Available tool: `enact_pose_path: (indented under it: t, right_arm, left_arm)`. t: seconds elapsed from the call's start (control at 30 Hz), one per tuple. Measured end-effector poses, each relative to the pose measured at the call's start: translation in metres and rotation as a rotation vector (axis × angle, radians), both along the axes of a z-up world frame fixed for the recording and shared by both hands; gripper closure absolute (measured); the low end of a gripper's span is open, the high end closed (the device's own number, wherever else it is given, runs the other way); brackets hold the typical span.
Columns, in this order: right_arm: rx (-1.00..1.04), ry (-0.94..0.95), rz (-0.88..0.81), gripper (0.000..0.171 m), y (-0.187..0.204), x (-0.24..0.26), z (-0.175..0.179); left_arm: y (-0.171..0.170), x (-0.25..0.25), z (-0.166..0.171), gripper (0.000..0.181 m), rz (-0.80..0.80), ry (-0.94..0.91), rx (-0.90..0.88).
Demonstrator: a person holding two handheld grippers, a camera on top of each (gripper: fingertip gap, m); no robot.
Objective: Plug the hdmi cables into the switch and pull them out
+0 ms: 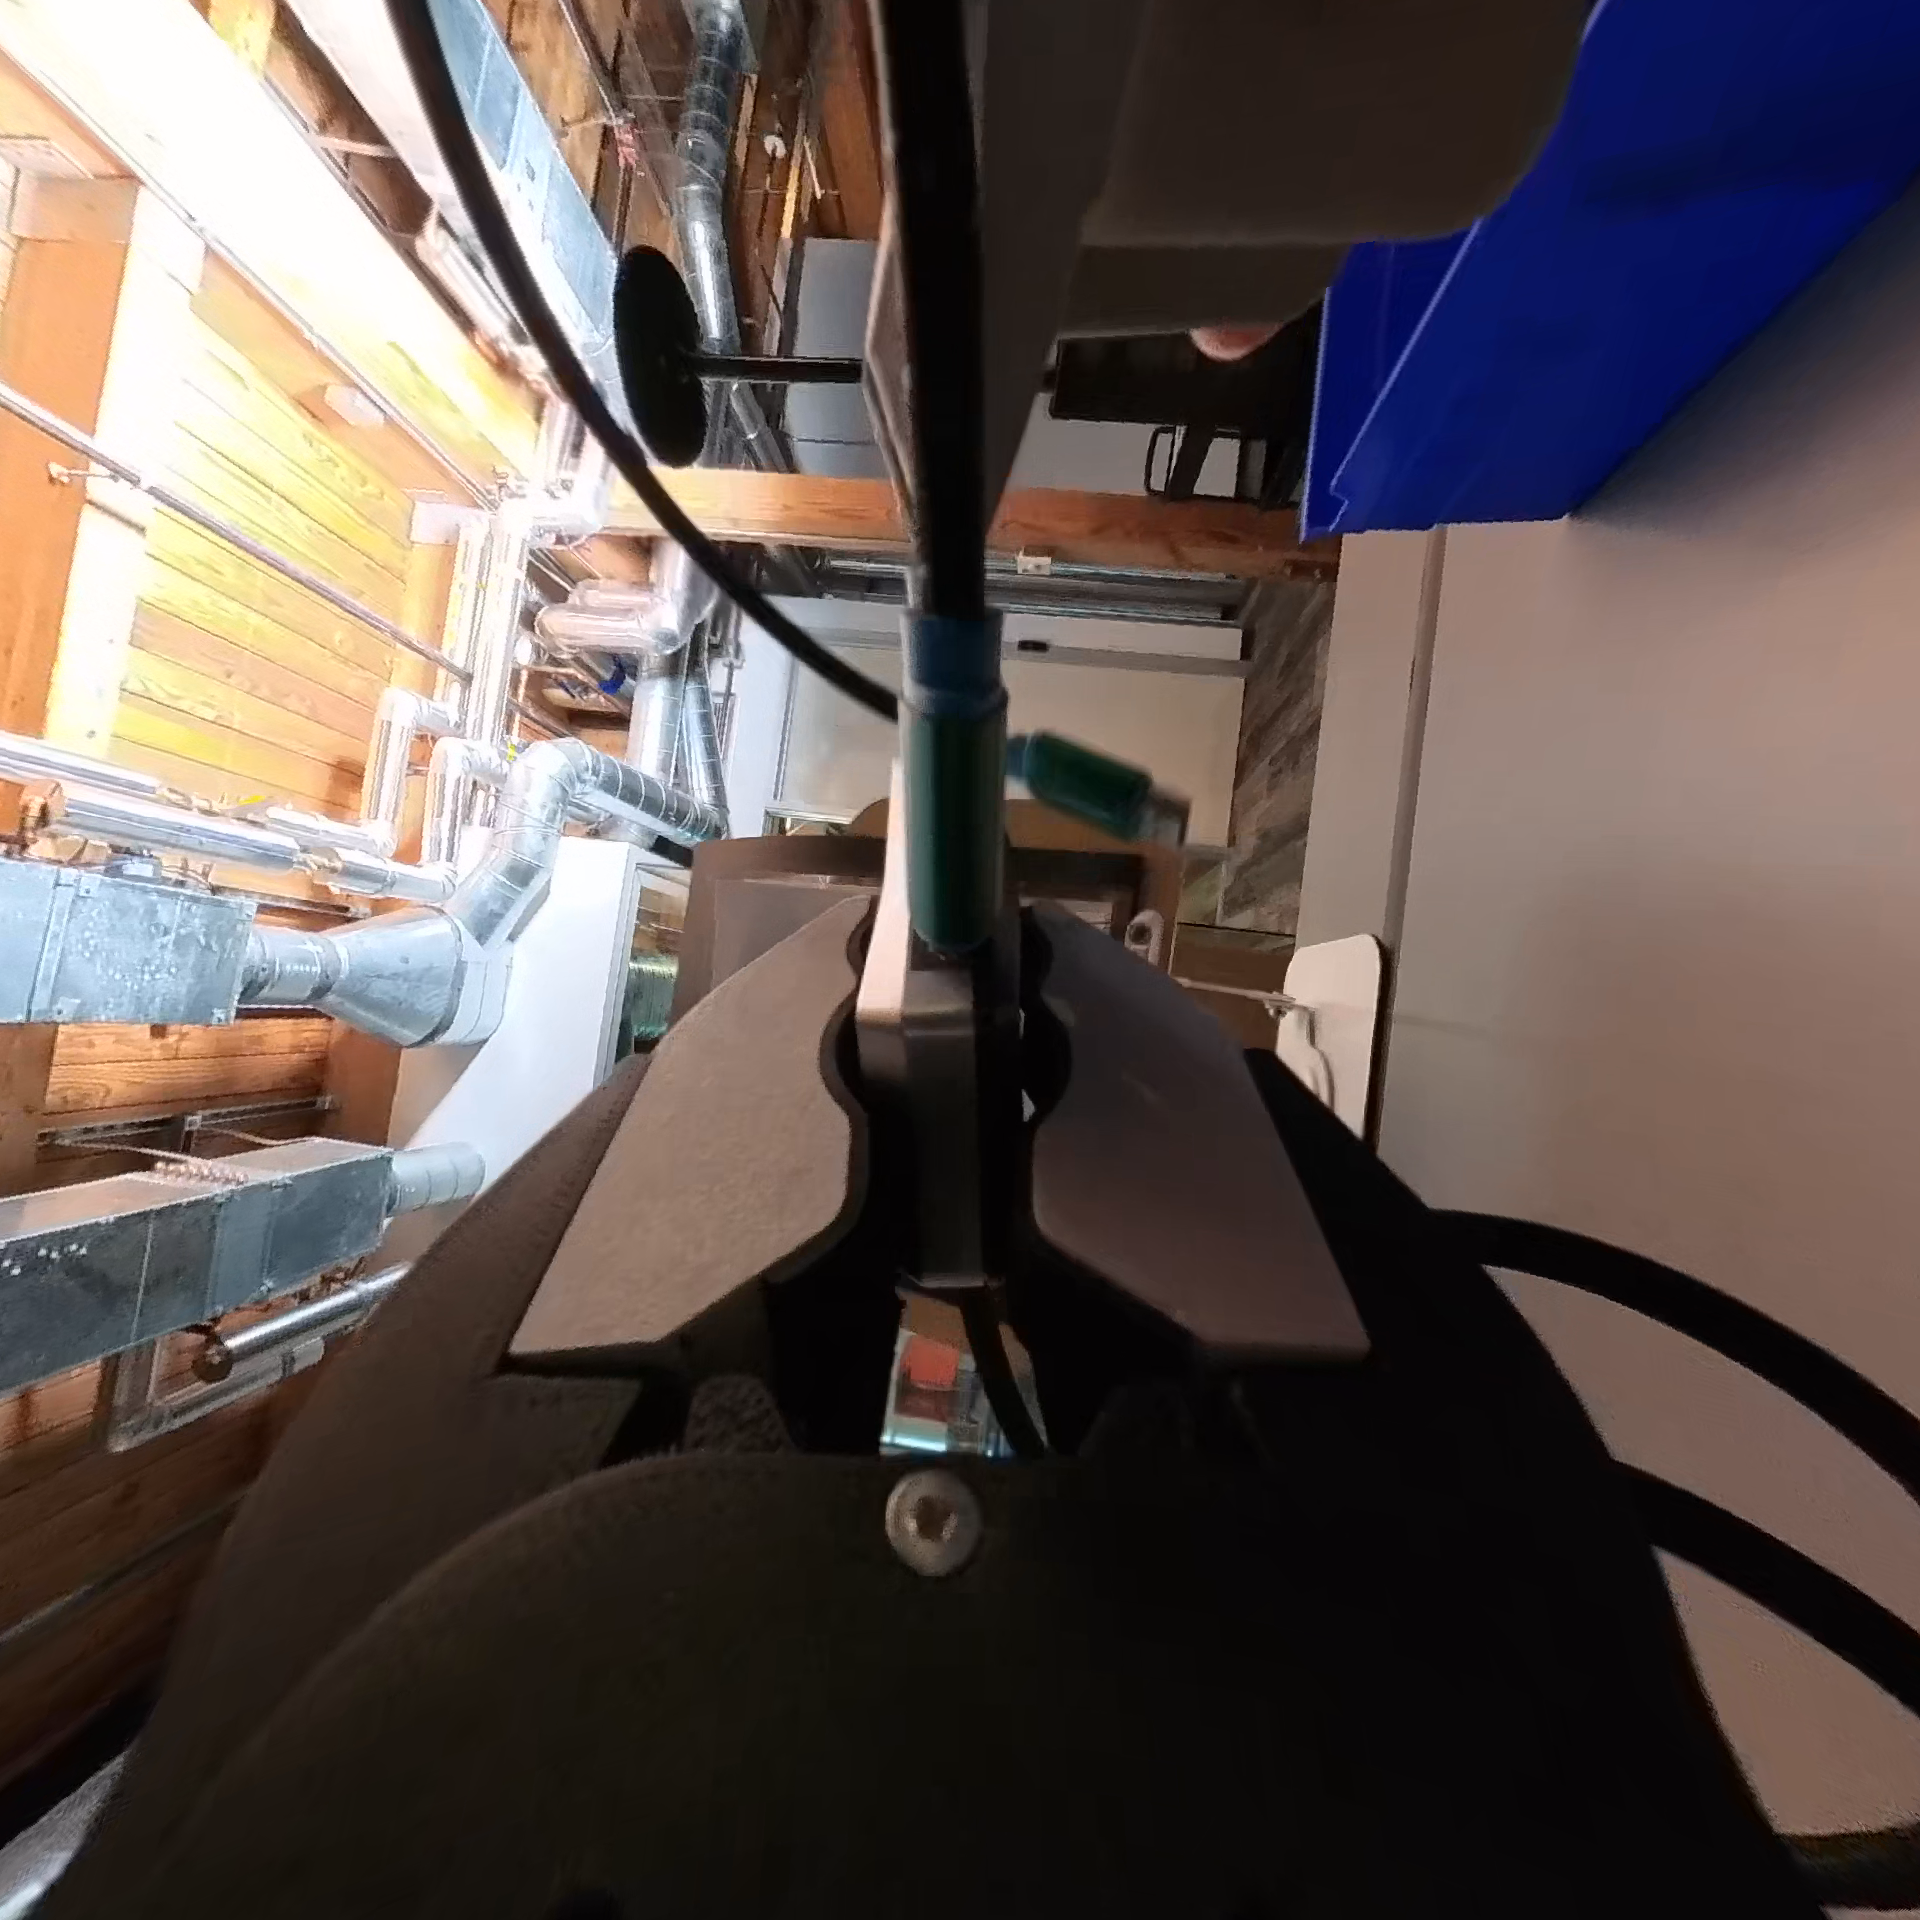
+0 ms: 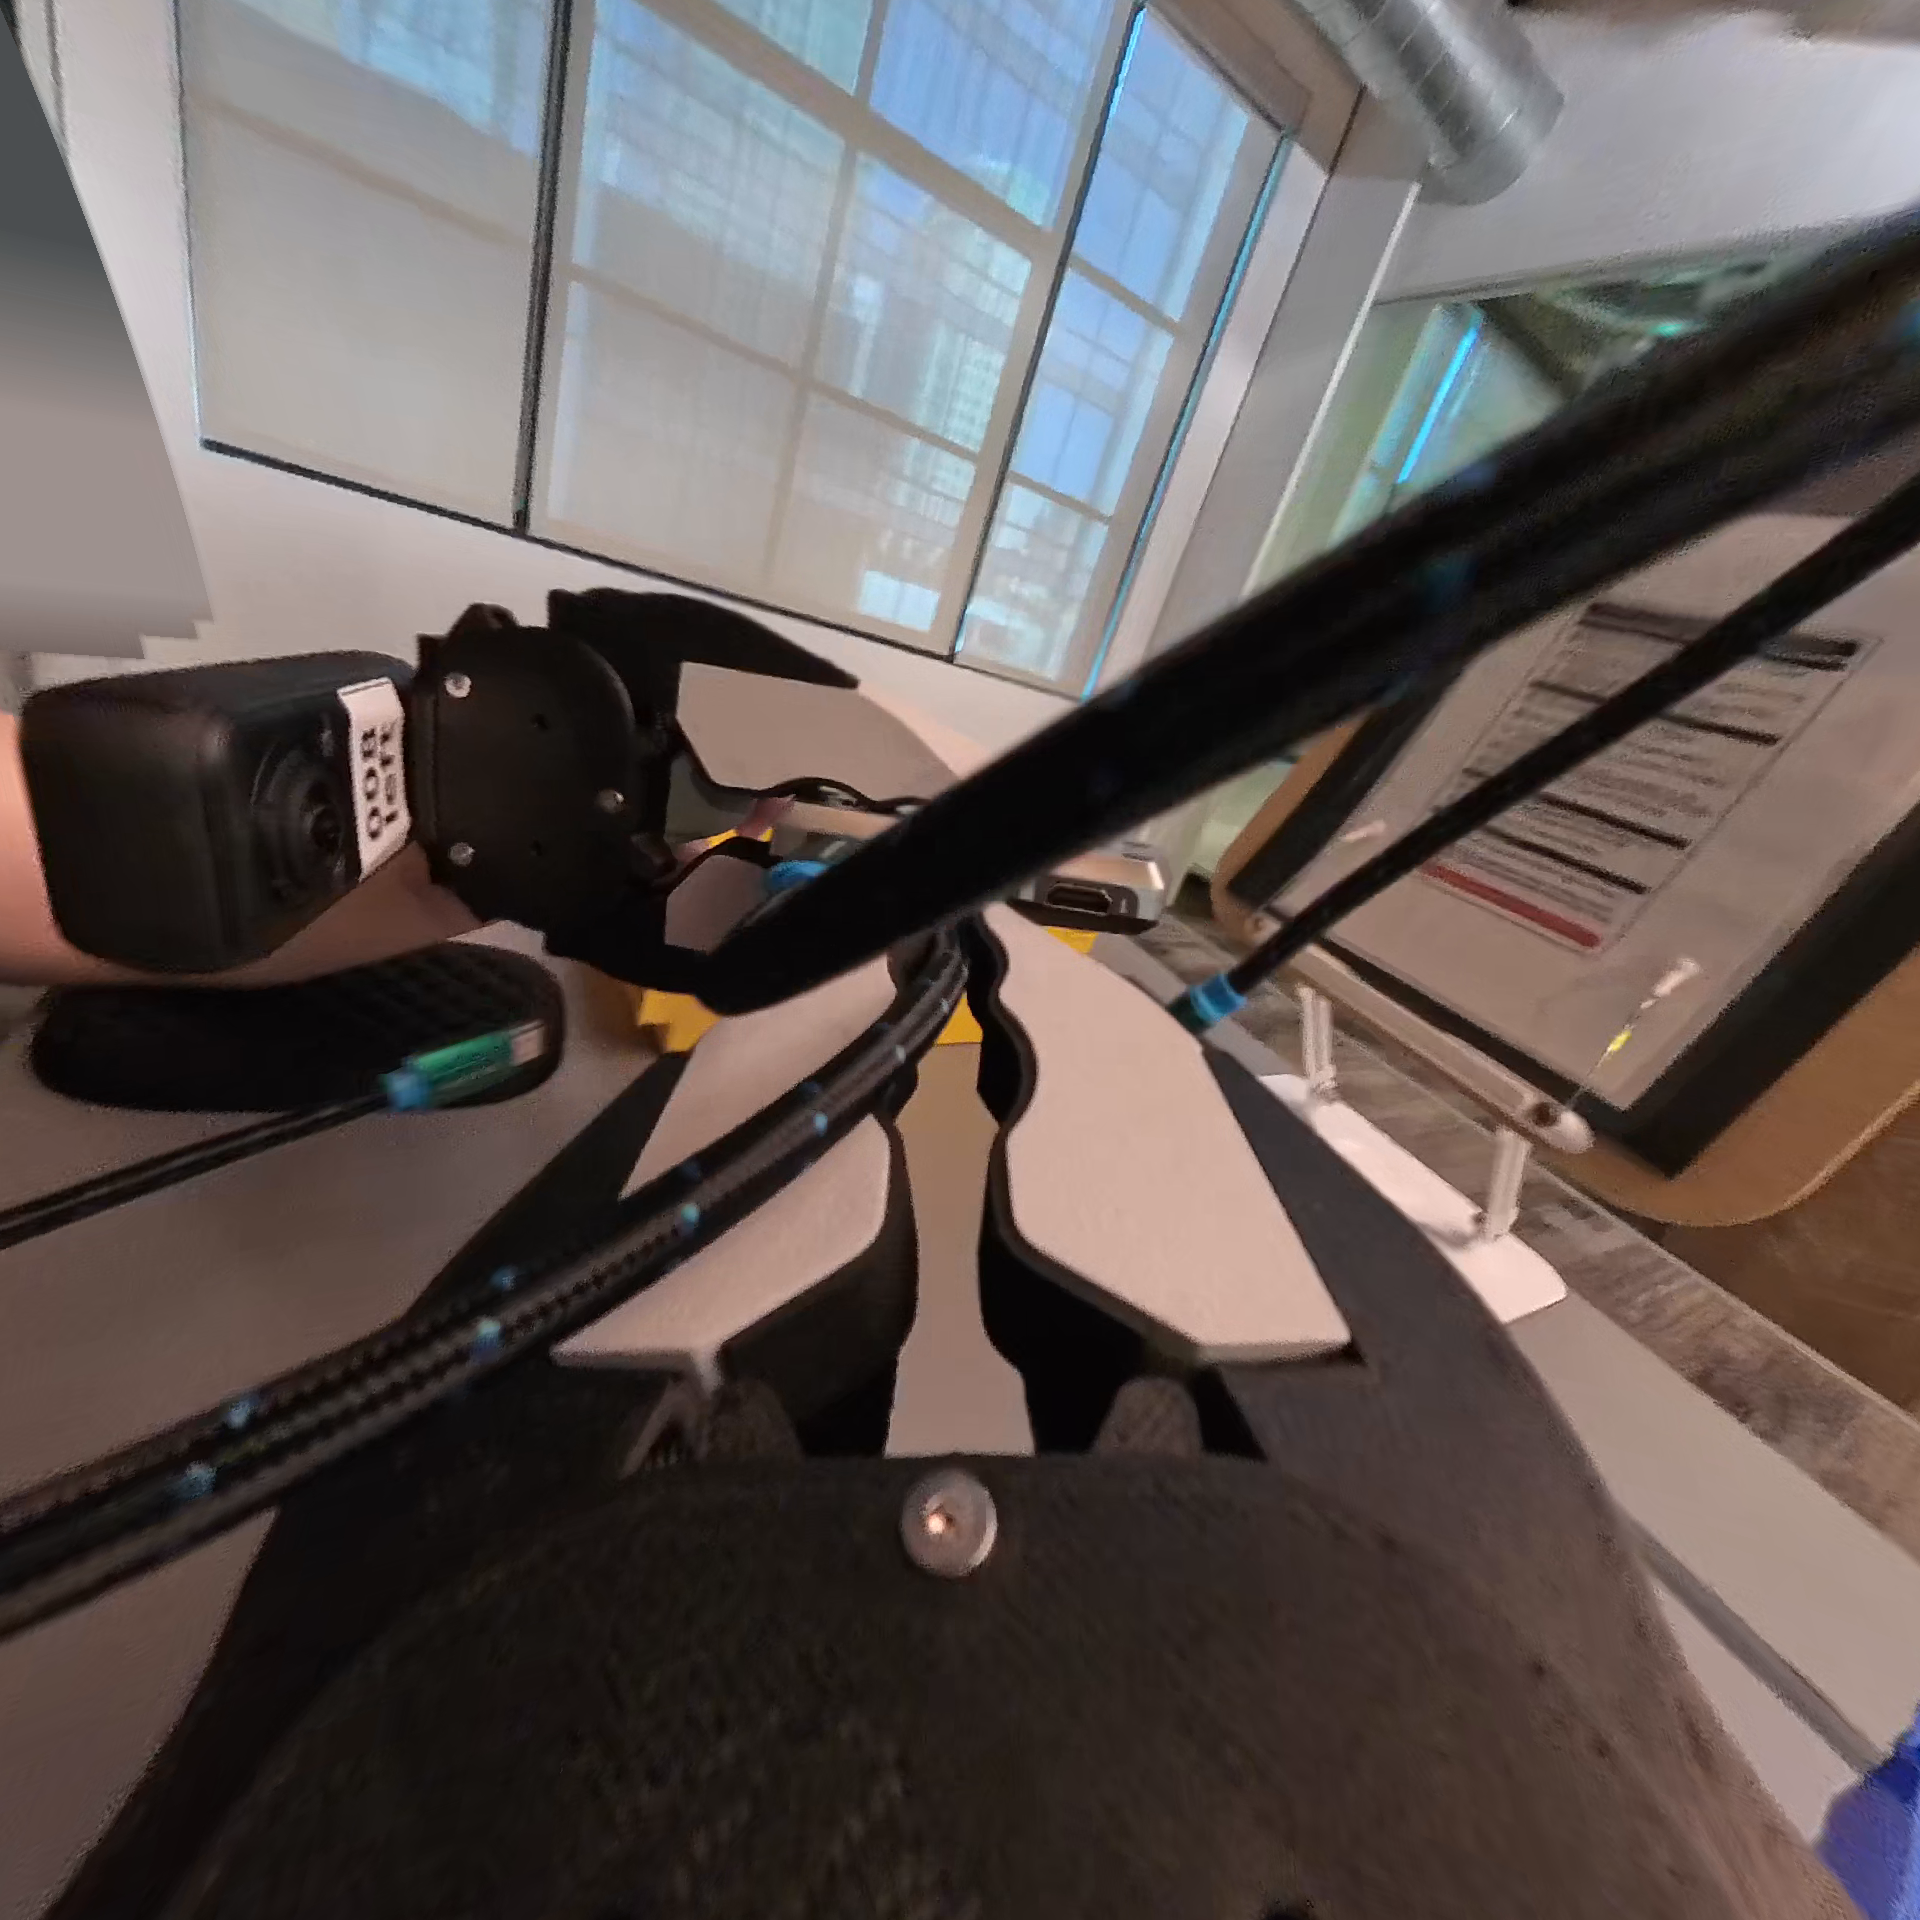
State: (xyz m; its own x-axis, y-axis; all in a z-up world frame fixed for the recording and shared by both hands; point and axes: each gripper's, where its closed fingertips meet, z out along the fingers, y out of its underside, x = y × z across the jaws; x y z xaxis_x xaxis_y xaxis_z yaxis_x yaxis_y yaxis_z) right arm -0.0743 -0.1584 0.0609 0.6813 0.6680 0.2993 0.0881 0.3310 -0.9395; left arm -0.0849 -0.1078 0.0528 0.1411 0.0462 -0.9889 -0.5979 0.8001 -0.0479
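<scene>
In the left wrist view my left gripper (image 1: 951, 935) is shut on the grey switch (image 1: 935, 1049), held edge-on between the pads. A green HDMI plug (image 1: 951, 831) with blue tape sits in the switch, its black cable running away. A second green plug (image 1: 1091, 784) shows blurred beyond. In the right wrist view my right gripper (image 2: 961, 951) is shut on a black braided HDMI cable (image 2: 686, 1205) close to the switch (image 2: 1101, 883), which shows a free port. The left gripper (image 2: 748, 810) holds the switch there. Another green plug (image 2: 468, 1065) lies on the table.
A blue bin (image 1: 1558, 312) stands by the grey table (image 1: 1662, 935). A black pad (image 2: 291, 1029) lies under the person's hand. A yellow block (image 2: 675, 1013) sits below the switch. A white stand (image 2: 1455, 1226) and a leaning printed board (image 2: 1662, 779) are at the right.
</scene>
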Motion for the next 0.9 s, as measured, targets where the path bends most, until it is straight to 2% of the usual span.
enact_pose_path:
  t: [0.07, 0.13, 0.2, 0.3, 0.37, 0.47, 0.57, 0.67, 0.7, 0.77, 0.9]
  right_arm:
    - [0.024, 0.036, -0.024, 0.164, 0.006, 0.003, 0.003]
    - [0.004, -0.006, -0.009, 0.163, 0.006, 0.006, -0.003]
    - [0.016, -0.044, -0.03, 0.157, -0.003, 0.02, -0.005]
    - [0.113, -0.123, -0.043, 0.156, -0.023, 0.04, 0.001]
    - [0.2, -0.206, -0.024, 0.153, -0.034, 0.037, 0.005]
    - [0.302, -0.339, 0.004, 0.147, -0.041, 0.012, 0.015]
    - [0.329, -0.465, -0.08, 0.13, -0.02, 0.001, 0.025]
    - [0.309, -0.557, -0.049, 0.129, -0.006, -0.011, 0.019]
    - [0.299, -0.591, -0.046, 0.13, 0.0, -0.012, 0.015]
    - [0.252, -0.627, 0.011, 0.148, 0.001, -0.014, 0.006]
    - [0.181, -0.59, 0.056, 0.15, -0.01, -0.012, 0.009]
  left_arm:
    - [0.005, 0.002, 0.004, 0.16, 0.016, 0.001, -0.028]
    - [0.01, 0.005, 0.004, 0.158, -0.004, 0.032, -0.068]
    - [0.012, 0.002, 0.006, 0.158, -0.047, 0.01, -0.209]
    - [0.006, -0.008, 0.007, 0.16, -0.197, 0.009, -0.488]
    - [-0.005, -0.01, 0.013, 0.159, -0.332, 0.009, -0.578]
    - [-0.017, -0.008, 0.018, 0.16, -0.431, 0.037, -0.617]
    - [-0.026, -0.003, 0.014, 0.16, -0.468, 0.115, -0.639]
    - [-0.04, 0.003, 0.007, 0.159, -0.514, 0.188, -0.659]
    - [-0.048, 0.005, 0.005, 0.159, -0.543, 0.212, -0.663]
    - [-0.059, 0.007, 0.005, 0.159, -0.576, 0.236, -0.676]
    - [-0.069, 0.009, 0.009, 0.158, -0.637, 0.248, -0.753]
